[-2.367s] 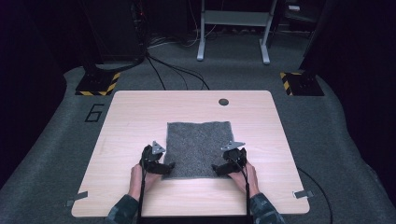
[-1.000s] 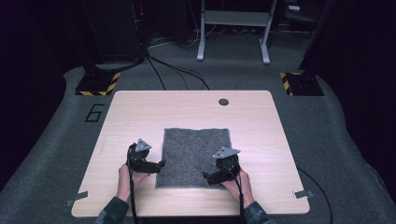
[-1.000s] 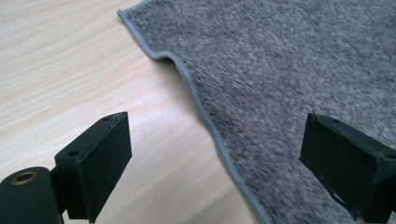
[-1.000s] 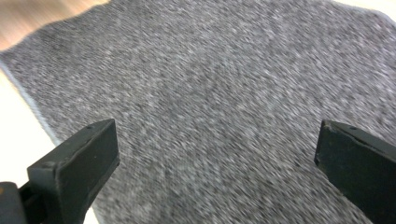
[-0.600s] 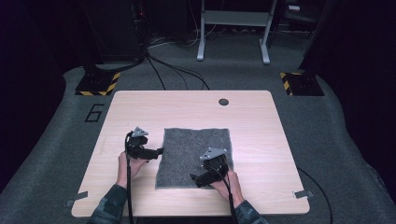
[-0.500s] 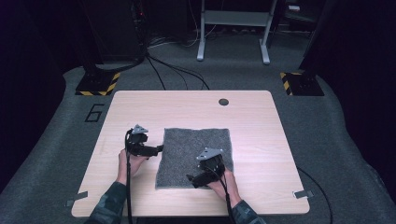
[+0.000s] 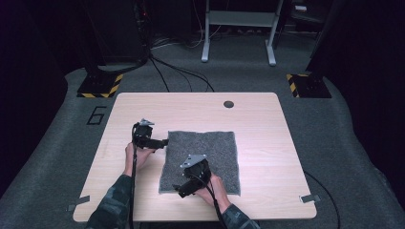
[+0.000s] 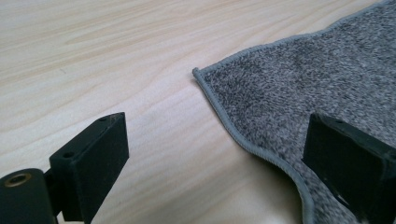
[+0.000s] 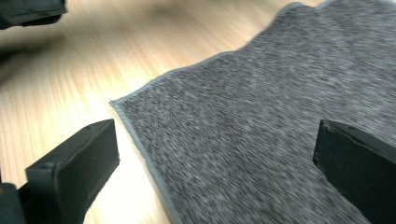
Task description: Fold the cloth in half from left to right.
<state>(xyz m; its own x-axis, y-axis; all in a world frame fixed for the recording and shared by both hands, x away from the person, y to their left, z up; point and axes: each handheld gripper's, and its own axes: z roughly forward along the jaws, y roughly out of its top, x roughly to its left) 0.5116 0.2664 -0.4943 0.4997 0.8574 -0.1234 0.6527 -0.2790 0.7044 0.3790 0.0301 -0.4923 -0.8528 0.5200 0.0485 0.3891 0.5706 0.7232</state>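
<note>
Where the high view looks down, a grey cloth (image 7: 200,160) is seen flat at table (image 7: 267,143) centre, the left gripper (image 7: 162,142) set at its upper-left corner, the right gripper (image 7: 180,189) at its lower-left, presumably for grasping. In the left gripper view, jaws are spread wide astride the hemmed edge. In the right gripper view, jaws are likewise parted, nothing held.

Left tongs (image 7: 162,142) and right tongs (image 7: 179,190) both gape, seemingly empty.
</note>
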